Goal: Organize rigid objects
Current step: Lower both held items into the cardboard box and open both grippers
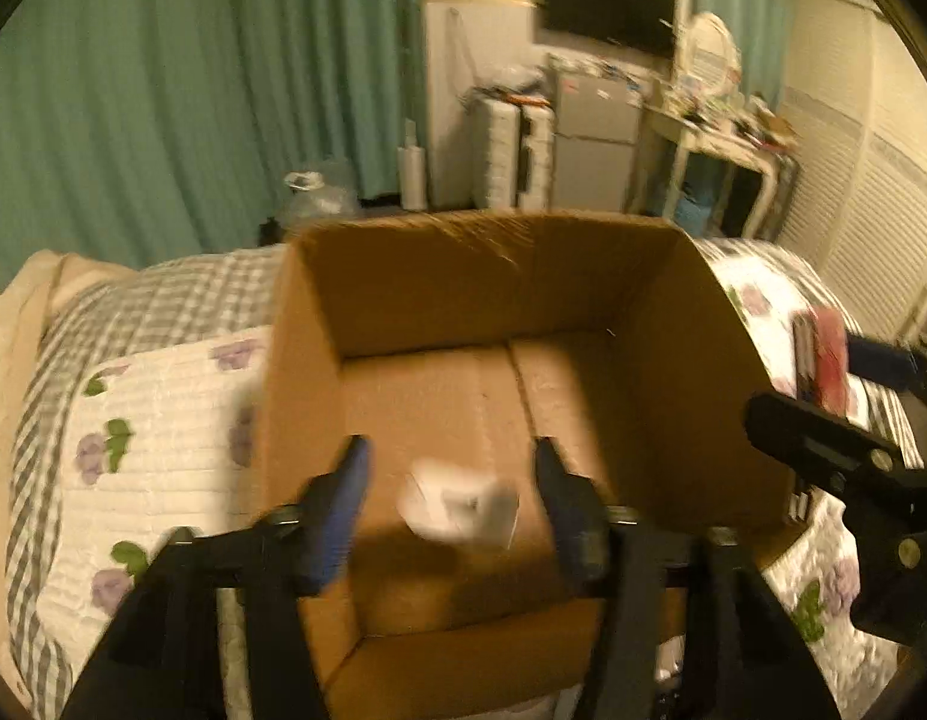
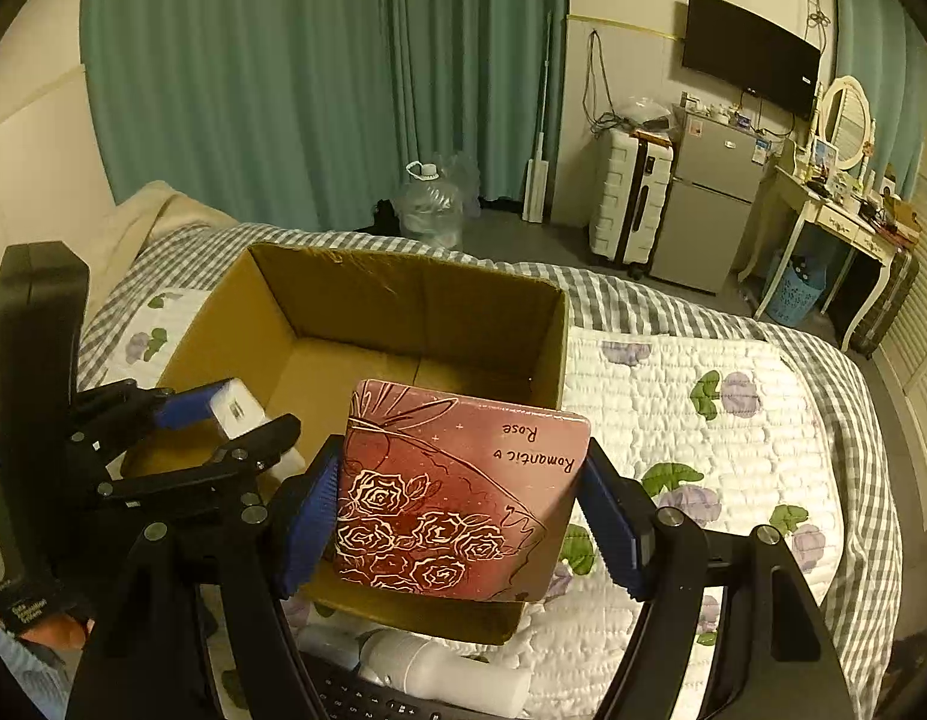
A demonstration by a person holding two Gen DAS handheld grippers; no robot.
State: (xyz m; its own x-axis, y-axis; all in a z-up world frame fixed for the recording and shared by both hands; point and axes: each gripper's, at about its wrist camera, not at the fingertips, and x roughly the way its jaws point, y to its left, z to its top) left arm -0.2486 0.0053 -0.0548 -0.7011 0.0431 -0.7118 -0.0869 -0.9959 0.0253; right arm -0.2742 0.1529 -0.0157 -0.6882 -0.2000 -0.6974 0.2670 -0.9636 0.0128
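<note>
— Firstly, item one: my left claw?

— Your left gripper [image 1: 451,444]: jaws partly apart, blue pads clear on both sides of a small white block [image 1: 457,507]. The block shows blurred between the fingers and over the floor of the cardboard box [image 1: 583,276]; whether it rests on that floor cannot be told. The box is open-topped, directly beneath and ahead of the claw, with nothing else visible inside.

— Item two, the right?

— Your right gripper [image 2: 461,456]: clamped on a red rose tin [image 2: 451,492], one pad on each side edge. The tin is square and tilted, its face lettered "Romantic Rose", and it is held over the near right corner of the same box. Your left claw sits just to the left of it, over the box's near left corner.

— Under and around?

— Bedspread [image 2: 673,420]: white quilted, purple flowers, grey check border, beneath the box and out to the right of the claw. White bottle [image 2: 439,669] lying on its side, just below the claw, touching a black keyboard [image 2: 367,696]. Well ahead: green curtain [image 2: 253,90]; ahead and right: white suitcase [image 2: 628,198] beside a grey fridge [image 2: 709,204].
</note>
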